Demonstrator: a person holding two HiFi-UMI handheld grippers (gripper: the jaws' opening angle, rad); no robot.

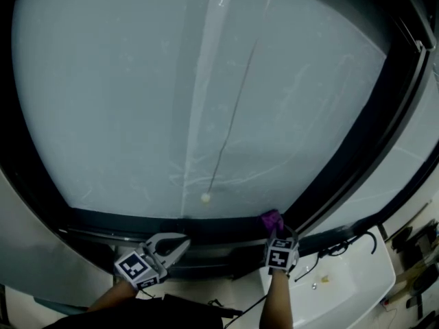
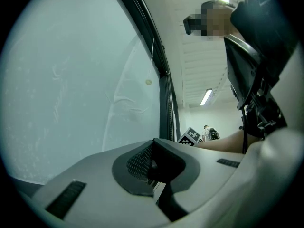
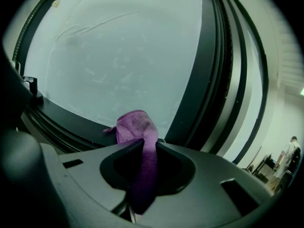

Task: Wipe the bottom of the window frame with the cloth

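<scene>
The cloth [image 1: 272, 219] lies on the window frame [image 1: 206, 226] bottom at five o'clock, before the right gripper [image 1: 278, 232]; the left gripper [image 1: 182, 242] is at seven o'clock.

Open bottom rail [image 1: 206, 226] left of the cloth [image 1: 271, 219]; dark upright post [image 1: 357, 149] just beside, right

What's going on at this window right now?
A person is working at a window with a gripper in each hand. The right gripper has its jaws shut on a purple cloth, held at the bottom of the window frame near its right-hand corner. The left gripper hovers further left, jaws together, holding nothing.
</scene>
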